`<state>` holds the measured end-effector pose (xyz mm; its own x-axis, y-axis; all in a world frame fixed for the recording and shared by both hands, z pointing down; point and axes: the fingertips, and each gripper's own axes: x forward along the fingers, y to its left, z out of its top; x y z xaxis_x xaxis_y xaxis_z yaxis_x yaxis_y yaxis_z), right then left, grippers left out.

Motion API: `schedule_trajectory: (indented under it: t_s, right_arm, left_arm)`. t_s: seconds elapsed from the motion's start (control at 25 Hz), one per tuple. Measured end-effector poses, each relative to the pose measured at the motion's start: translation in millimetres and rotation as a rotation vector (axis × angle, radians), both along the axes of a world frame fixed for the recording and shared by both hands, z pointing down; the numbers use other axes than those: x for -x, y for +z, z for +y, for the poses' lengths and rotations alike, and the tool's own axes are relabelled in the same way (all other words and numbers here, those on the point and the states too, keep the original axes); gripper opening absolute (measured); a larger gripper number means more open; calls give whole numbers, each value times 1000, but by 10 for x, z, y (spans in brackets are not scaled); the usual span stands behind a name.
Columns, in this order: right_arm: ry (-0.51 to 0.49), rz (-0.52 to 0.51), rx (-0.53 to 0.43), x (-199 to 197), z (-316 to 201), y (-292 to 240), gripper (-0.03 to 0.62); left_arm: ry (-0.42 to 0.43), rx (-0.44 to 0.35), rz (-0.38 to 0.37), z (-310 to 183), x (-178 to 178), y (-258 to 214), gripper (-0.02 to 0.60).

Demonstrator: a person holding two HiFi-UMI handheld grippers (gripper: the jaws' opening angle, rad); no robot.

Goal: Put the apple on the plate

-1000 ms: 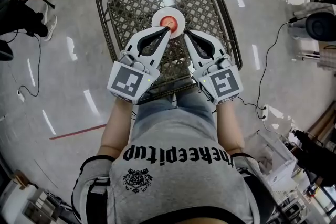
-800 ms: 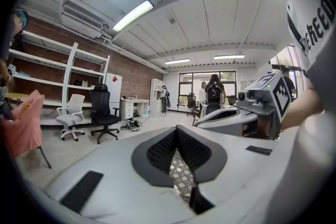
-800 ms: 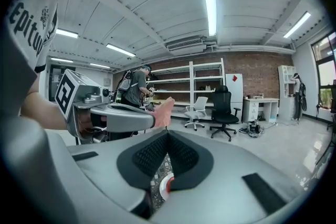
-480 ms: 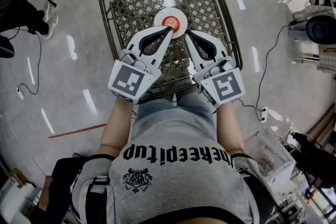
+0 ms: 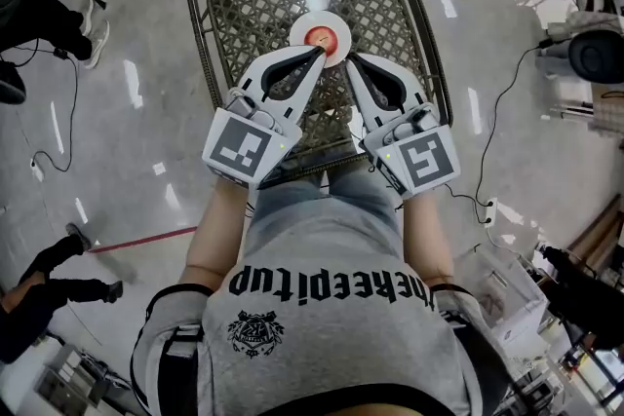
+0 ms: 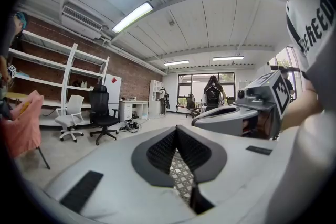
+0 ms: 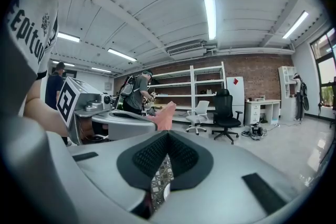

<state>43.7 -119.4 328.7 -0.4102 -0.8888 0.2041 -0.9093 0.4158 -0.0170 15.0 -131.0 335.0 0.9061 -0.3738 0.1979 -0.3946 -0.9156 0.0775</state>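
A red apple (image 5: pixel 318 36) rests on a small white plate (image 5: pixel 337 27) in the middle of a square wicker table (image 5: pixel 244 15) in the head view. My left gripper (image 5: pixel 317 54) is shut and empty, its tip just at the plate's near edge below the apple. My right gripper (image 5: pixel 352 60) is also shut and empty, tip just near-right of the plate. In the left gripper view the jaws (image 6: pixel 176 129) meet, with wicker showing through the gap below. In the right gripper view the shut jaws (image 7: pixel 167 135) show wicker and a sliver of white plate.
Cables and a power strip (image 5: pixel 490 208) lie on the floor right of the table. A clear box (image 5: pixel 507 292) stands at lower right. A person's legs (image 5: pixel 49 283) are at lower left, another person at top left. Office chairs (image 6: pixel 102 119) and shelves stand further off.
Both grippers have stayed shut and almost still beside the plate. A person's legs have walked across the floor at the lower left.
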Motion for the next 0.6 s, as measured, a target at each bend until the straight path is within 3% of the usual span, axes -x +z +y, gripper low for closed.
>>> schedule_trajectory:
  t_s: [0.6]
  right_arm:
    - [-10, 1, -21, 79, -20, -48, -8]
  left_arm:
    - [-6, 2, 13, -13, 37, 5, 20]
